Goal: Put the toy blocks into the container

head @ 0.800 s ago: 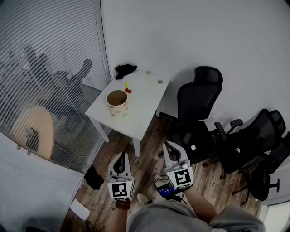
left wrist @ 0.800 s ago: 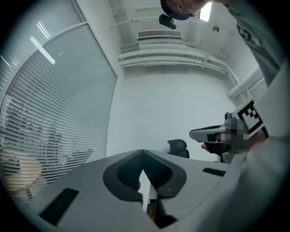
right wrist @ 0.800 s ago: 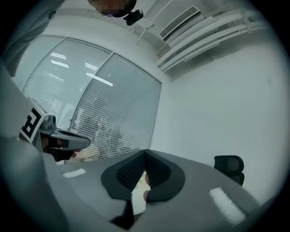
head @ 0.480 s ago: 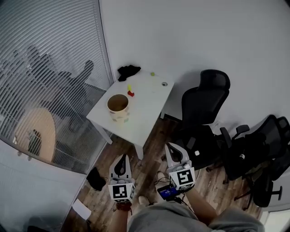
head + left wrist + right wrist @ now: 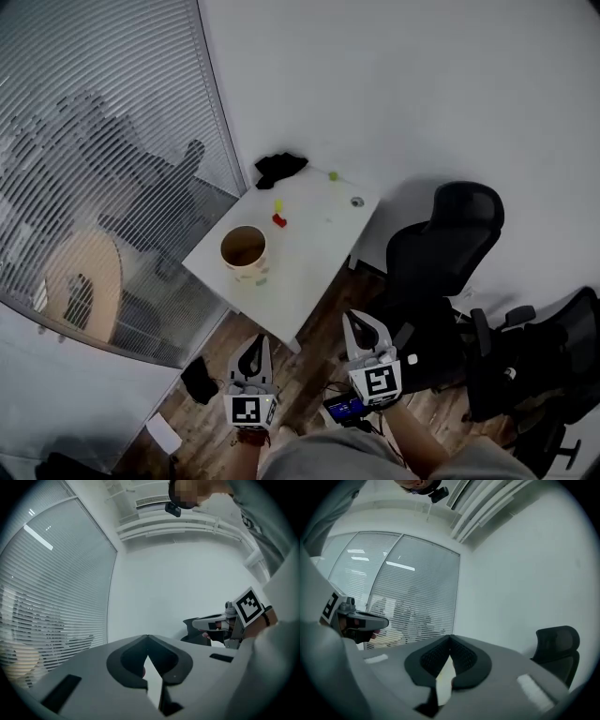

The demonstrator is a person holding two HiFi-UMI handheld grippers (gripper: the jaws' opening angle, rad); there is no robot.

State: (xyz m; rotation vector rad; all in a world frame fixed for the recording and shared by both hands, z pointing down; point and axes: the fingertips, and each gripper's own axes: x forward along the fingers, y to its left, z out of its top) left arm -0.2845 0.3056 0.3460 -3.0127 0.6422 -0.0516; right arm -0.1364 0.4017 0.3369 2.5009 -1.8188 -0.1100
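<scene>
Beyond clenched left fingers (image 5: 258,350) and right fingers (image 5: 367,330), red and yellow blocks (image 5: 279,221) lie near the container (image 5: 244,253).

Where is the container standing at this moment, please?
In the head view, the container stands on the left part of the white table, near the window blinds; the red block lies just beyond it.

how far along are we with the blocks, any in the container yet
Done: nothing visible; no block shows inside the container. In hand: nothing; the left gripper and right gripper are both shut and empty, short of the table. Left: the red block, yellow block and green block all lie on the table.
</scene>
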